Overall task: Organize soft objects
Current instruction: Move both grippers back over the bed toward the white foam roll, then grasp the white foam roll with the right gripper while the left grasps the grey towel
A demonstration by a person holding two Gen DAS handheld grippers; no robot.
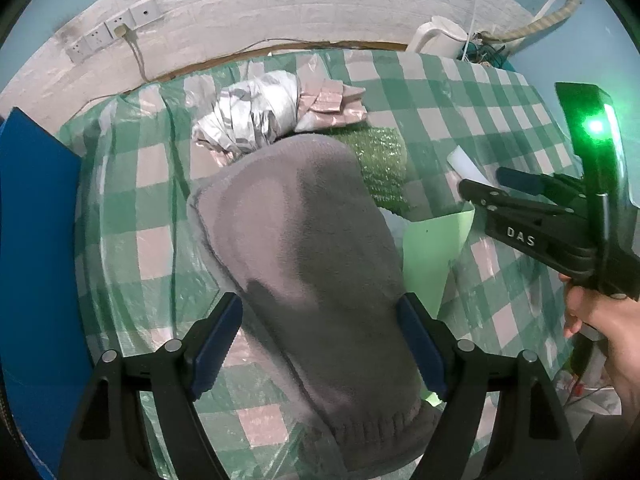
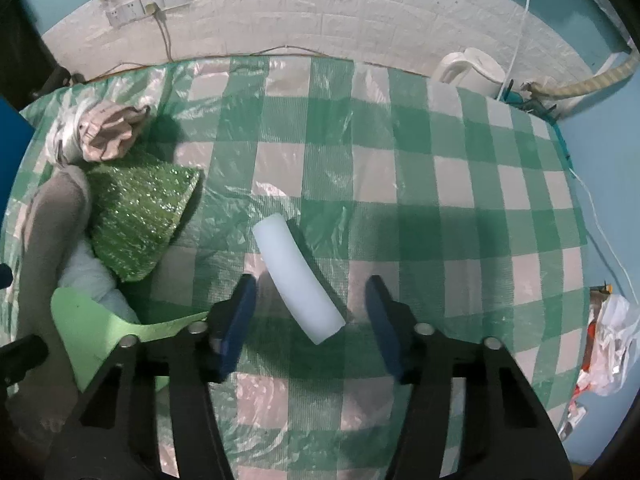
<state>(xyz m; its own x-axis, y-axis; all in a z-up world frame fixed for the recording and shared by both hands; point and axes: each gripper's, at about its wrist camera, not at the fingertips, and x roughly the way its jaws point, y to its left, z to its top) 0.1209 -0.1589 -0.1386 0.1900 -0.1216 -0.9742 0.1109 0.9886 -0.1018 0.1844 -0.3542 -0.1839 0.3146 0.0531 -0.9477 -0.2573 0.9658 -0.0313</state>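
A grey knit hat lies on the checked tablecloth, between the open jaws of my left gripper; whether the pads touch it is unclear. A white foam piece lies between the open jaws of my right gripper, untouched. The right gripper also shows in the left wrist view, beside the foam piece. A green glittery sponge, a light green foam sheet, a pink cloth and a silver-white bundle lie in a pile at the left.
A white kettle and cables stand at the table's back right. A blue board stands at the left edge. Wall sockets sit on the white brick wall. Crumpled bags hang off the table's right edge.
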